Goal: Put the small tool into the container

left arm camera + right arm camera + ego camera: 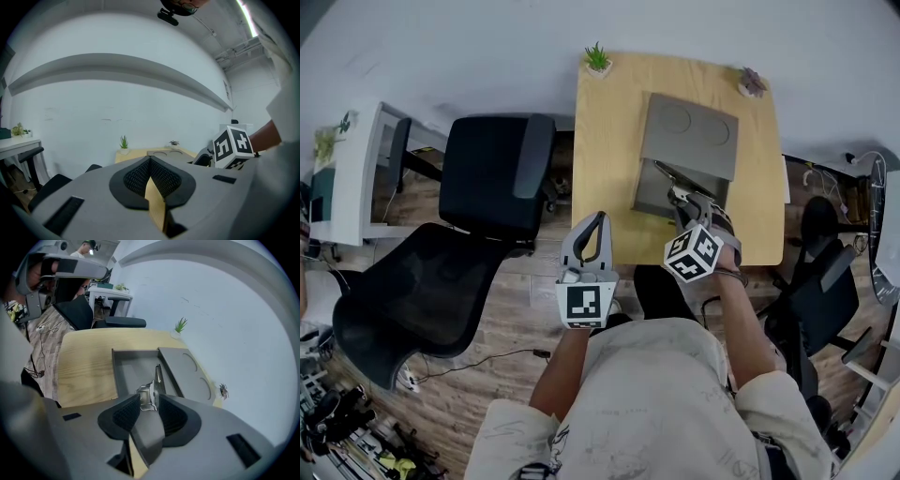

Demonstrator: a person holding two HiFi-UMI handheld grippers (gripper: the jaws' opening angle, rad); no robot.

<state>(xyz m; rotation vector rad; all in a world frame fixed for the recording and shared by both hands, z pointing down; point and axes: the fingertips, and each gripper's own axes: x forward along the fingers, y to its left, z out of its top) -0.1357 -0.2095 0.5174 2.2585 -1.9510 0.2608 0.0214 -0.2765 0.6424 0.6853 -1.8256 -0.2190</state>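
The grey container [649, 191] lies open on the wooden table [605, 141], its flat lid [689, 136] folded back behind the tray. A small metal tool [155, 380] lies in the tray [126, 369], one shiny end between the tips of my right gripper [150, 398]. That gripper's jaws stand apart and do not press on the tool. From the head view my right gripper [687, 200] hovers over the tray's near end, where the tool [673, 177] shows as a thin dark line. My left gripper [598, 219] is shut and empty, off the table's front left edge.
Two small potted plants [598, 59] [751, 82] stand at the table's far corners. Black office chairs [492, 173] [403, 291] are to the left, another chair [820, 281] to the right. A white desk [352, 169] stands at the far left. Cables lie on the wood floor.
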